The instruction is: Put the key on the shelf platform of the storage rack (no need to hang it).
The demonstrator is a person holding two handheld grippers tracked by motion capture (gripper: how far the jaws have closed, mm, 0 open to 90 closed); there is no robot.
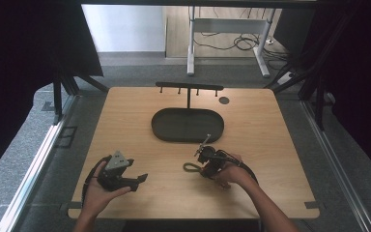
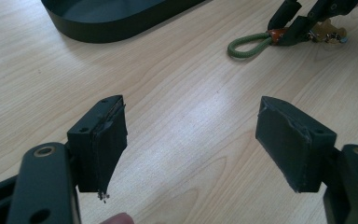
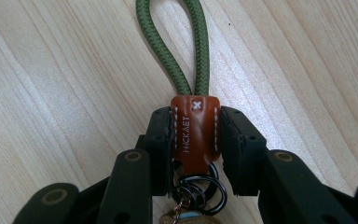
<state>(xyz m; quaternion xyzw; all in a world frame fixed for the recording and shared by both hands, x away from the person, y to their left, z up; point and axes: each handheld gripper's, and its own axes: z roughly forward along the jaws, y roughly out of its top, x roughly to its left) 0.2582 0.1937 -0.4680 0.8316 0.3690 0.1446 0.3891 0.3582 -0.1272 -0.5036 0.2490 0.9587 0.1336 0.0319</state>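
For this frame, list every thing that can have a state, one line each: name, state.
right gripper: shut on the keychain's brown leather tab.
keychain: lying on the table, green cord loop pointing away from the jaws, rings at the near end.
left gripper: open, nothing between the jaws, over bare wood.
black tray: on the table, looks empty.
hook rack: upright behind the tray, nothing hanging.

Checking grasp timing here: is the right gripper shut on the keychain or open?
Shut on it: the right gripper has both jaws pressed against the brown leather tab of the keychain, green loop lying on the table.
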